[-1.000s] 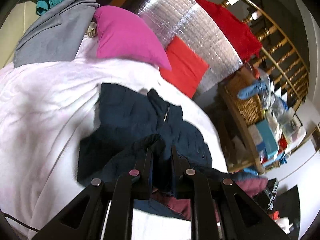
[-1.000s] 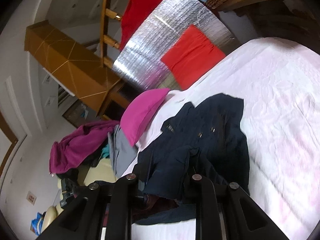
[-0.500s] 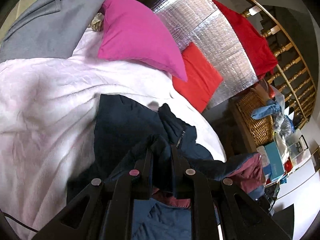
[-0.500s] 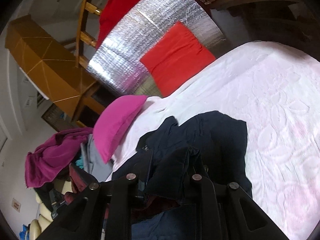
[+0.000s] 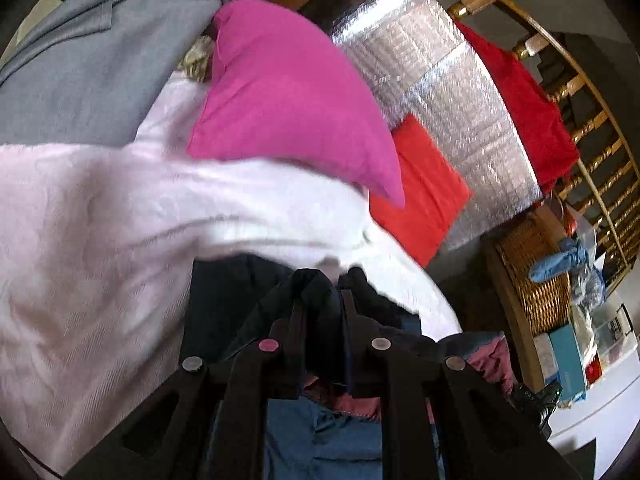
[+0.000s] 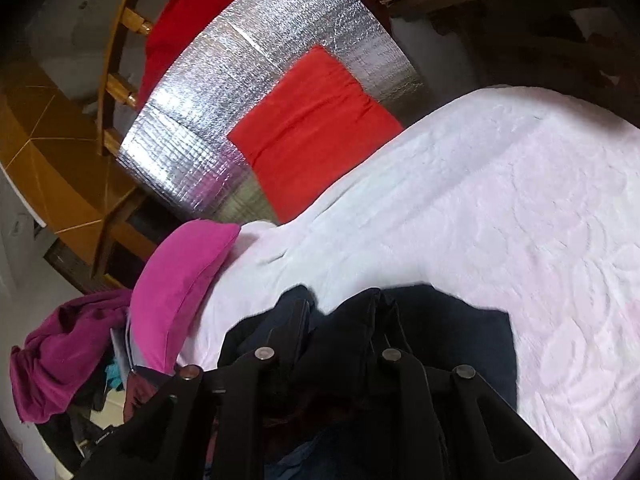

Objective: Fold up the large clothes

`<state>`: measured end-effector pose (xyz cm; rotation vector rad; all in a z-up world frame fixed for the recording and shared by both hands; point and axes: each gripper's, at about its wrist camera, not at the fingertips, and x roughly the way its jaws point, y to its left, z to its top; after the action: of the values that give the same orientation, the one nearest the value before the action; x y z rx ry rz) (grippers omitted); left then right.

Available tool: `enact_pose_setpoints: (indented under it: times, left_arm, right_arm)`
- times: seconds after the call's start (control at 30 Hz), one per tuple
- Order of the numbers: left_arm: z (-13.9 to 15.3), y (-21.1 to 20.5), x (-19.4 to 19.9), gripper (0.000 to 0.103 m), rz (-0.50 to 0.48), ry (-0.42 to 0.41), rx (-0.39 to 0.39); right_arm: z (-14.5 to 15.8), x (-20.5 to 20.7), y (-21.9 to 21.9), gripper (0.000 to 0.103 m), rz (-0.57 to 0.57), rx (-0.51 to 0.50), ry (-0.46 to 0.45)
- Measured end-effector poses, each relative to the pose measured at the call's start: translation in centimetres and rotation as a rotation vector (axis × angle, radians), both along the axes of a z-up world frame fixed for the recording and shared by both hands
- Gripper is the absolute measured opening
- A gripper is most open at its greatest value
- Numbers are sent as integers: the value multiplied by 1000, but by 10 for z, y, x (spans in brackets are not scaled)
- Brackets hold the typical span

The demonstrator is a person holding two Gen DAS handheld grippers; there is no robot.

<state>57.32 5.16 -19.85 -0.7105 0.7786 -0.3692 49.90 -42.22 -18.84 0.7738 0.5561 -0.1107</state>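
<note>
A dark navy jacket (image 5: 224, 300) with a maroon and blue lining lies on the pale pink bedspread (image 5: 100, 240). My left gripper (image 5: 322, 296) is shut on a bunched fold of it, the cloth rising between the two fingers. In the right wrist view the same navy jacket (image 6: 460, 328) spreads below and to the right, and my right gripper (image 6: 344, 312) is shut on another raised fold. Most of the jacket sits under the grippers and is hidden by them.
A magenta pillow (image 5: 288, 96) and a grey garment (image 5: 80, 68) lie at the head of the bed. A silver foil panel (image 6: 248, 92) with an orange-red cushion (image 6: 312, 128) stands beyond. A wicker basket (image 5: 536, 276) and shelf clutter are at the right; a purple garment (image 6: 60, 356) is heaped at the left.
Both grippers have carried their folds of the jacket up the bed toward the pillow. Less of the jacket lies spread ahead of them, and its lining shows beneath the left gripper.
</note>
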Motion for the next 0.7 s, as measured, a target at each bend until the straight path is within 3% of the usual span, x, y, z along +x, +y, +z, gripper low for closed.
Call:
enact_pose_setpoints:
  times: [0.1, 0.17, 0.2, 0.23, 0.27, 0.3, 0.4, 0.47, 0.57, 0.7]
  left_arm:
    - [-4, -3, 3, 21, 27, -4, 14]
    - [-3, -6, 5, 37, 20, 9, 35]
    - [-1, -6, 2, 43, 27, -3, 38]
    - [5, -4, -3, 61, 61, -34, 53]
    - [12, -2, -10, 78, 103, -70, 70]
    - [20, 1, -19, 83, 144, -118, 79]
    - [45, 8, -45, 89, 200, -243, 59]
    - [49, 6, -52, 92, 194, -239, 60]
    - [44, -5, -54, 92, 150, -172, 75]
    - [21, -22, -59, 92, 119, -8, 124]
  right_arm:
    - [-9, 15, -6, 21, -29, 69, -4]
    - [-17, 21, -8, 28, -41, 123, 23]
    - [-21, 20, -10, 40, -42, 160, 22]
    - [-24, 15, -13, 62, -50, 196, 3]
    - [-23, 5, -16, 75, -78, 208, -29]
    - [-20, -5, -19, 90, -112, 200, -67]
    - [-14, -46, -29, 93, -160, 198, -153]
    - [-18, -69, -33, 93, -140, 215, -142]
    - [-28, -106, -28, 93, -119, 205, -127]
    - [-52, -145, -14, 93, -89, 249, -98]
